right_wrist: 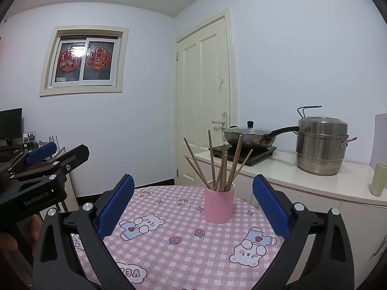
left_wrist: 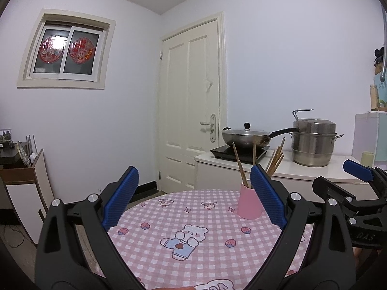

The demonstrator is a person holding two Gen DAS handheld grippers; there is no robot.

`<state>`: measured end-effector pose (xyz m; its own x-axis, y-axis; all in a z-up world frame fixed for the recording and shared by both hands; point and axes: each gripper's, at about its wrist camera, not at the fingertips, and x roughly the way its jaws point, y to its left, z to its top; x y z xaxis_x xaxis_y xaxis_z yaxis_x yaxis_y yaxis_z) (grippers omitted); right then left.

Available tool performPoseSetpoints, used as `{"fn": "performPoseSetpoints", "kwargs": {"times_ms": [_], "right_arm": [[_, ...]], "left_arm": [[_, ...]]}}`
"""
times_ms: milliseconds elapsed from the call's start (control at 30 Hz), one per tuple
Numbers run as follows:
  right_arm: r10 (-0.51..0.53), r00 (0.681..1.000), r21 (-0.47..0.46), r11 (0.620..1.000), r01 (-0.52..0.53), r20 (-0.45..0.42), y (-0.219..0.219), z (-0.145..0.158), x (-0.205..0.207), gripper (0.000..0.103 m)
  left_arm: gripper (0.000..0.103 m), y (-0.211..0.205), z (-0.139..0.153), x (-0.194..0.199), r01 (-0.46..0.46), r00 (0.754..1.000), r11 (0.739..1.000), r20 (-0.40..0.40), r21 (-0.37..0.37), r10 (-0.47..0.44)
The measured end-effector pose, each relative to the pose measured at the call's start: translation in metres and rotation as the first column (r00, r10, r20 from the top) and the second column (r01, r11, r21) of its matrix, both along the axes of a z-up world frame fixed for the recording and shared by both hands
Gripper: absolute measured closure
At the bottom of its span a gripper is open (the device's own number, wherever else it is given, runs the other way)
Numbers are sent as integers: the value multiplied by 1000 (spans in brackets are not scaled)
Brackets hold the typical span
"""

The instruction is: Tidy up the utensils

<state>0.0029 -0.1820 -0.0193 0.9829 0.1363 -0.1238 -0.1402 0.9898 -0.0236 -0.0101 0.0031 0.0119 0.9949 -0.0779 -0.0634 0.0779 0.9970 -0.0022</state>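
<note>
A pink cup (right_wrist: 219,205) stands upright on the round table's pink checked cloth (right_wrist: 174,261), holding several wooden chopsticks (right_wrist: 220,166) that fan out of its top. My right gripper (right_wrist: 193,178) is open, level and short of the cup, with nothing between its blue pads (right_wrist: 116,207). In the left wrist view the cup (left_wrist: 249,205) sits just inside the right blue pad (left_wrist: 266,198) of my left gripper (left_wrist: 193,171), farther off. That gripper is open and holds nothing. Each gripper shows at the edge of the other's view: the right gripper (left_wrist: 358,169), the left gripper (right_wrist: 41,153).
Behind the table a white counter (right_wrist: 302,181) carries an induction hob with a lidded wok (right_wrist: 249,137), a steel steamer pot (right_wrist: 321,145) and a pale cup (right_wrist: 378,178). A cream door (right_wrist: 205,96) is shut. A low cabinet (left_wrist: 26,188) stands at the left.
</note>
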Motion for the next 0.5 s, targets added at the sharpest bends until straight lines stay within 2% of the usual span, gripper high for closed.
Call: {"fn": "performPoseSetpoints", "kwargs": {"times_ms": [500], "right_arm": [[5,1000,7,1000,-5,-13,2,-3,0,8]], "left_arm": [[7,1,-2,-3,-29,999,999,14,22,29]]}}
